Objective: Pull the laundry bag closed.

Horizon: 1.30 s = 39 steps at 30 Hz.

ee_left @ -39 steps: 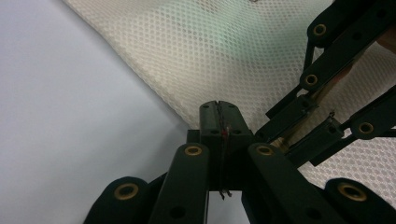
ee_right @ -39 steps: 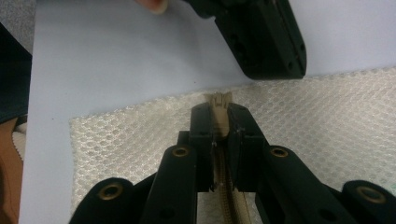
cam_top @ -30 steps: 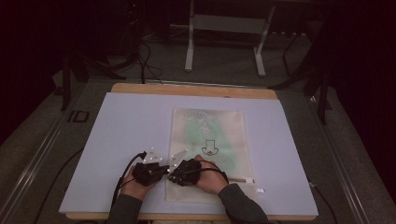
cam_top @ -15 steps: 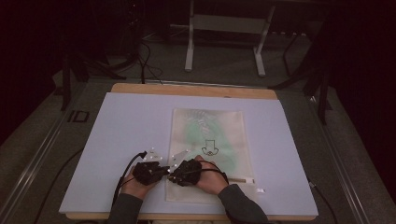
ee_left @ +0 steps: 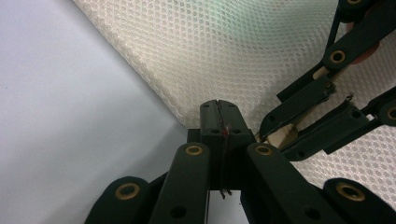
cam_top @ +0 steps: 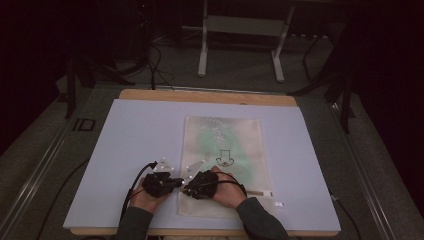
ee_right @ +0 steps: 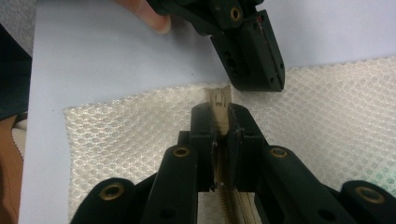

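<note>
Two grippers are in my hands, low in the high view and tip to tip at the near left corner of a white mesh bag (cam_top: 225,165) that lies flat on the pale surface (cam_top: 135,135). My left gripper (cam_top: 172,183) sits just left of the bag's edge, my right gripper (cam_top: 189,189) over the bag itself. In the left gripper view my left jaws stand pressed together at centre frame with no gap between them, their tips at the corner of the mesh where it meets the surface; I cannot tell whether they have a pinch of the fabric. In the right gripper view my right jaws are closed onto the beige zipper tape (ee_right: 219,100), whose end sticks up just past the tips, with zipper teeth running down between the jaws toward the bottom of the frame. My left gripper's closed tips come in from the top of that frame, just right of the tape end. A green shape and a small black drawing show through the mesh in the middle of the bag.
</note>
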Available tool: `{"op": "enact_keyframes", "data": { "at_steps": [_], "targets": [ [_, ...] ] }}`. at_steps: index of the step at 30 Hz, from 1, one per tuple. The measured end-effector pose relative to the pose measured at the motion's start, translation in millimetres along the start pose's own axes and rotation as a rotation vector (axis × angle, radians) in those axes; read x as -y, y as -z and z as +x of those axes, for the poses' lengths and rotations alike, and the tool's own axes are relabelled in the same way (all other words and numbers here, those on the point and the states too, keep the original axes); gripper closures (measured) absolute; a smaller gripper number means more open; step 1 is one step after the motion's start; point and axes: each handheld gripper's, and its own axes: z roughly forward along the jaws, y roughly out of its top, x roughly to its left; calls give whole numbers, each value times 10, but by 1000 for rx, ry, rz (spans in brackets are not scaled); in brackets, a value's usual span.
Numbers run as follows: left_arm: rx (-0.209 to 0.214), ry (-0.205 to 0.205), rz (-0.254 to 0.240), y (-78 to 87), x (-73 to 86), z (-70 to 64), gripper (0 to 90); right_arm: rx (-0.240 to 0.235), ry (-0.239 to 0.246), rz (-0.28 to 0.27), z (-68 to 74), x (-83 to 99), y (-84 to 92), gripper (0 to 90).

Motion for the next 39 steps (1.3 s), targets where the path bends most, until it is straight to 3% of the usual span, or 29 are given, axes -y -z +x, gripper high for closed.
{"op": "enact_keyframes", "data": {
  "at_steps": [5, 20, 39],
  "targets": [
    [1, -2, -1, 0, 2, 1, 898, -6, -12, -2, -17, 30, 22, 824],
    [-2, -5, 0, 2, 2, -1, 897, 21, 25, 34, 15, 78, 85, 823],
    [-3, -3, 1, 2, 1, -3, 897, 29, 35, 57, 20, 160, 169, 823]
  ]
}}
